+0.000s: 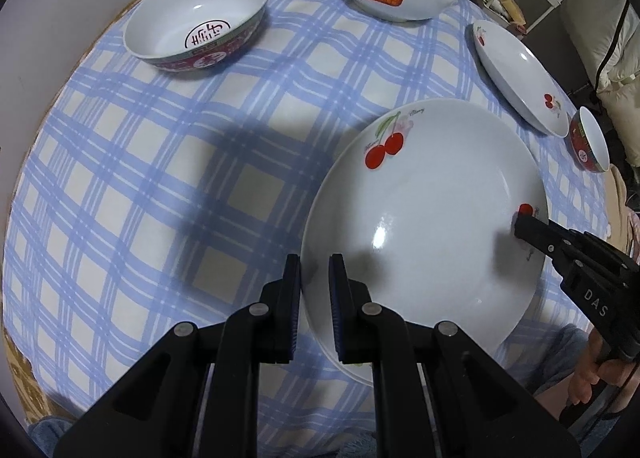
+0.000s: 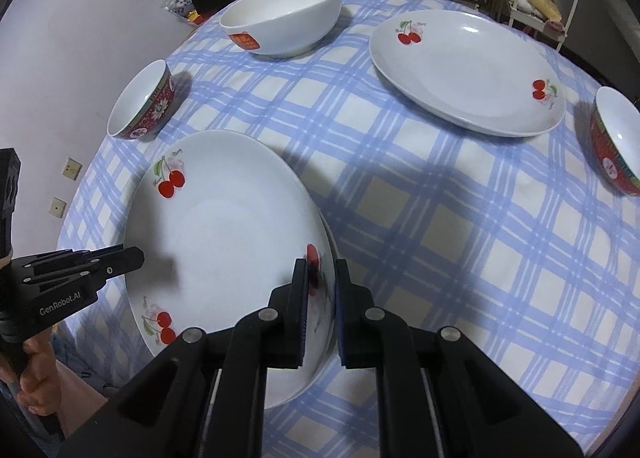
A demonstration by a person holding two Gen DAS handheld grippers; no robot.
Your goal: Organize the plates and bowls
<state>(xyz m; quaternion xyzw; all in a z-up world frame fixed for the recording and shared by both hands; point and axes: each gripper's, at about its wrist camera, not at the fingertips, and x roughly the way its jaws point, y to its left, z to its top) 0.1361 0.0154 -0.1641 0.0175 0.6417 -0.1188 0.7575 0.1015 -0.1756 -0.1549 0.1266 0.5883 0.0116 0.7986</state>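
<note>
Two grippers pinching one cherry plate

I've got the left gripper (image 1: 314, 270) clamped on the near-left rim of the cherry plate (image 1: 424, 210), and the right gripper (image 2: 321, 274) clamped on its opposite rim. Plate sits over the checked tablecloth (image 1: 160, 178). Beyond the plate: second cherry plate (image 2: 468, 74), white bowl (image 2: 284, 18), red-patterned bowl (image 1: 196, 34), small red bowl (image 2: 142, 106).

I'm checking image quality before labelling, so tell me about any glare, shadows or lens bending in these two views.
Left wrist view: bright glare spots on the held cherry plate, a broad dark shadow on the checked tablecloth, strong fisheye curving of the table edge. Right wrist view: same bending, shadow beside the plate, faint glare on the far plate.
</note>
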